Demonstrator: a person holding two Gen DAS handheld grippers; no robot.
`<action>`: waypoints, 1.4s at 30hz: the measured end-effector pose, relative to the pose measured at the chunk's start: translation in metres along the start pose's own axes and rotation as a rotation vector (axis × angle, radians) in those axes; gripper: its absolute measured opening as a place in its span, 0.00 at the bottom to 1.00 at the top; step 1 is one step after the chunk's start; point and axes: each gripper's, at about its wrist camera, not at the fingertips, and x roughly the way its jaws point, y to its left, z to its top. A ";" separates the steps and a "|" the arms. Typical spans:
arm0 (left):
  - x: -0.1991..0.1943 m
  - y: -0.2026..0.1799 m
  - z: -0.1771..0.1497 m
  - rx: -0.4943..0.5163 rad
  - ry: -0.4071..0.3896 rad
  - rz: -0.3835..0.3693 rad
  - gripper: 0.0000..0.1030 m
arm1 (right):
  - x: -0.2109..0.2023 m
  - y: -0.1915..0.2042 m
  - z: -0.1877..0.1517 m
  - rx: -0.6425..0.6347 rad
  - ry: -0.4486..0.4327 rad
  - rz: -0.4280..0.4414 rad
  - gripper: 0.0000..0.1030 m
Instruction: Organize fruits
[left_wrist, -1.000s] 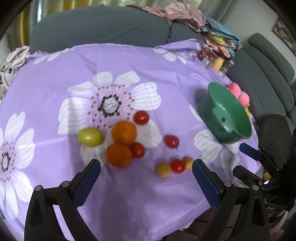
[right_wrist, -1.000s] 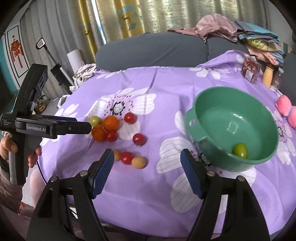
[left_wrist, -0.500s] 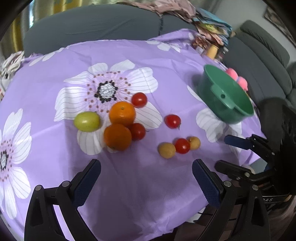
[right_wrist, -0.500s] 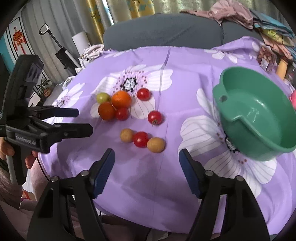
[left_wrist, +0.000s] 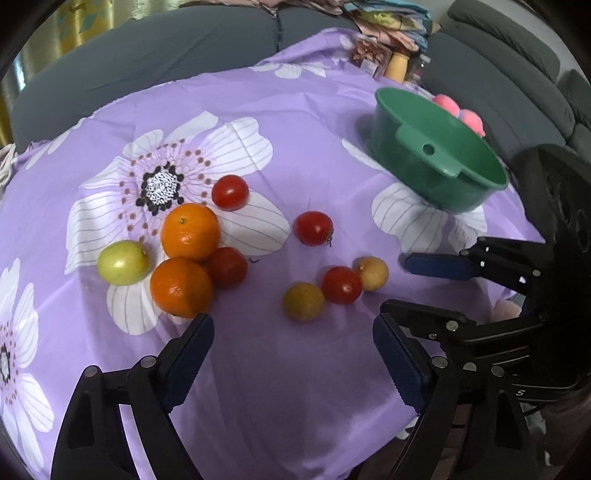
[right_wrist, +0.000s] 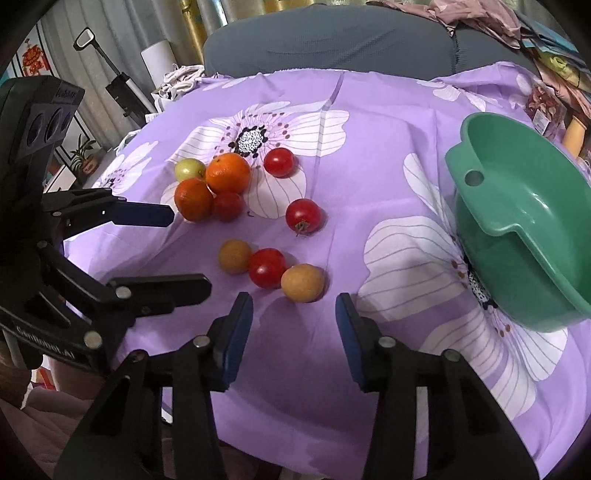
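Fruits lie on a purple flowered cloth (left_wrist: 295, 122). Two oranges (left_wrist: 190, 232) (left_wrist: 181, 287), a green fruit (left_wrist: 122, 262) and several red tomatoes (left_wrist: 313, 228) sit left of centre. A red tomato (right_wrist: 266, 267) lies between two yellow-brown fruits (right_wrist: 303, 283) (right_wrist: 234, 256). A green bowl (right_wrist: 524, 236) stands at the right; its inside is hidden. My left gripper (left_wrist: 293, 363) is open and empty, just short of the front orange. My right gripper (right_wrist: 294, 334) is open and empty, just short of the right yellow-brown fruit. Each gripper shows in the other's view.
A grey sofa (right_wrist: 332, 40) stands behind the table with piled clothes (right_wrist: 476, 14). Pink round things (left_wrist: 458, 110) lie behind the bowl. A bottle and packets (left_wrist: 397, 64) stand at the far right corner. The cloth's front edge hangs below both grippers.
Both grippers have moved down and forward towards the fruits. The right gripper has swung left, away from the bowl, and now faces the trio of small fruits. Both stay open.
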 end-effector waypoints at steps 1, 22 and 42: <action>0.002 0.000 0.001 0.005 0.004 0.001 0.86 | 0.001 -0.001 0.000 -0.002 0.002 -0.001 0.44; 0.034 0.003 0.019 0.017 0.066 -0.005 0.51 | 0.026 -0.006 0.016 -0.045 0.036 -0.003 0.28; 0.011 0.004 0.025 -0.041 0.050 -0.099 0.28 | -0.007 -0.012 0.016 0.001 -0.063 -0.042 0.27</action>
